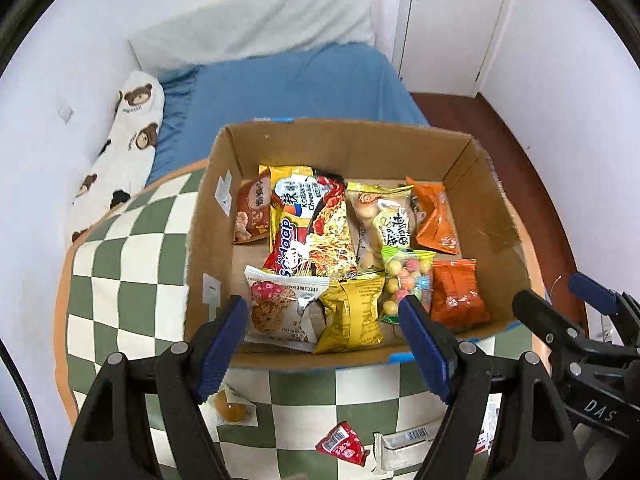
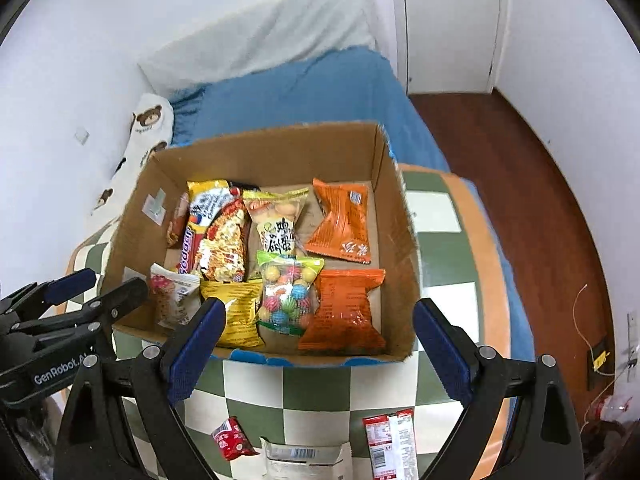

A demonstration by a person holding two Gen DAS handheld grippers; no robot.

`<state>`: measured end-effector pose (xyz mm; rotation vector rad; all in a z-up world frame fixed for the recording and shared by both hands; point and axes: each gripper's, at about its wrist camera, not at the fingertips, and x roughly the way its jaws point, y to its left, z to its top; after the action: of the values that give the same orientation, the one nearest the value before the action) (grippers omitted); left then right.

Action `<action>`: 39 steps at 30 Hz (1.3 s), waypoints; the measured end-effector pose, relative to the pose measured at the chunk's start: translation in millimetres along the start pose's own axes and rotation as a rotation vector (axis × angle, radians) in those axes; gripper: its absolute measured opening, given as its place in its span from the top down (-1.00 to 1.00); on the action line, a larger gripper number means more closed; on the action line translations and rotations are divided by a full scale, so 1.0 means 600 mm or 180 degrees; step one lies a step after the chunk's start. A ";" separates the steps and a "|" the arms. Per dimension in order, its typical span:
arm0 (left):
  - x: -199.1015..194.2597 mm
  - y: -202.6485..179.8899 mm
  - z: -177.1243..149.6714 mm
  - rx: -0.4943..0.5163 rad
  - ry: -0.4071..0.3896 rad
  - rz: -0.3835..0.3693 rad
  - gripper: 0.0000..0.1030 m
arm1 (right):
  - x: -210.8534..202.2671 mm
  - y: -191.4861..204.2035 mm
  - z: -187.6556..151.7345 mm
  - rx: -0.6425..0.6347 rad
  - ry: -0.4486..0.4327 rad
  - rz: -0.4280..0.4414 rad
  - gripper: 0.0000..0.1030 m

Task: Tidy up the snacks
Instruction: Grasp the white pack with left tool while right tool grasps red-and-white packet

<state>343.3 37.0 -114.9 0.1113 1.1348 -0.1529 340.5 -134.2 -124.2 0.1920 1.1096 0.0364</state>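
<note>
A: Fingers first. Left gripper (image 1: pixel 324 344)?
B: Blue pads parted wide, nothing between them. It hangs above the near wall of the cardboard box (image 1: pixel 208 216), pointing steeply down.

A: Right gripper (image 2: pixel 316 350)?
B: Same: jaws spread well apart, empty, over the box's near edge (each gripper shows in the other's view, side by side).

A: Box contents, near wall outward?
B: Along the near wall, left corner to right: white cookie packet (image 1: pixel 280 306), yellow packet (image 1: pixel 352 316), clear bag of coloured candy balls (image 1: pixel 408 280), orange packet (image 1: pixel 456 292). Behind them, a red noodle packet (image 1: pixel 316 224) lying against others toward the left wall, a brown packet (image 1: pixel 252 212) right against that wall, a clear bag of round biscuits (image 1: pixel 376 212), and a second orange packet (image 1: pixel 434 216) near the far right corner.

A: Outside the box?
B: Box sits on a green-and-white checkered cushion (image 1: pixel 132 264) on a blue bed (image 1: pixel 288 84). Loose on the cushion's near edge: a small red packet (image 1: pixel 342 442), a white wrapper with a barcode (image 1: pixel 404 446), a small clear packet holding something amber (image 1: pixel 230 406), and a red-and-white stick packet (image 2: pixel 390 442) toward the right.

A: Surroundings?
B: Bear-print pillow (image 1: pixel 132 140) along the bed's left edge.
</note>
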 end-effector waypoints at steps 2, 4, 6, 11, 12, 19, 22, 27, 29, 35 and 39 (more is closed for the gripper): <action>-0.020 -0.004 -0.010 0.0032 -0.0104 0.0011 -0.49 | -0.025 0.002 -0.009 -0.0018 -0.0105 -0.0025 -0.88; -0.041 -0.006 -0.019 0.0049 -0.0195 0.0025 -0.49 | -0.046 0.002 -0.017 -0.0040 -0.0185 -0.0047 -0.88; -0.062 -0.009 -0.028 0.0045 -0.0285 -0.0004 -0.49 | -0.071 0.003 -0.026 -0.0066 -0.0277 -0.0076 -0.87; -0.108 -0.014 -0.046 0.0037 -0.0439 -0.0038 -0.49 | -0.123 0.005 -0.050 -0.0060 -0.0416 -0.0047 -0.88; -0.117 -0.015 -0.051 0.0023 -0.0462 -0.0059 -0.49 | -0.130 0.006 -0.053 -0.0043 -0.0428 -0.0034 -0.88; -0.143 -0.010 -0.088 -0.0088 -0.0491 -0.0112 -0.49 | -0.174 -0.003 -0.085 0.0073 -0.0524 0.0043 -0.88; -0.122 -0.008 -0.116 -0.0081 -0.0352 -0.0084 -0.49 | -0.159 -0.016 -0.112 0.0134 -0.0368 0.0061 -0.88; -0.016 0.004 -0.183 -0.0067 0.0252 0.0070 -0.49 | -0.079 -0.063 -0.184 0.0293 0.0136 0.0002 -0.78; 0.019 0.003 -0.208 -0.0041 0.0407 0.0104 -0.49 | -0.039 -0.088 -0.215 0.0370 0.0361 -0.0020 -0.39; 0.097 -0.095 -0.285 0.1051 0.0672 0.0099 -0.49 | 0.100 -0.161 -0.308 0.0522 0.1196 0.0002 -0.38; 0.127 -0.187 -0.329 0.1946 0.0650 0.0034 -0.49 | 0.170 -0.182 -0.349 0.0437 0.1497 -0.0005 -0.45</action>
<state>178.5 -45.7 -267.6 0.6881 1.2593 -0.4855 192.0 -200.2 -323.6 0.3158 1.5830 0.0036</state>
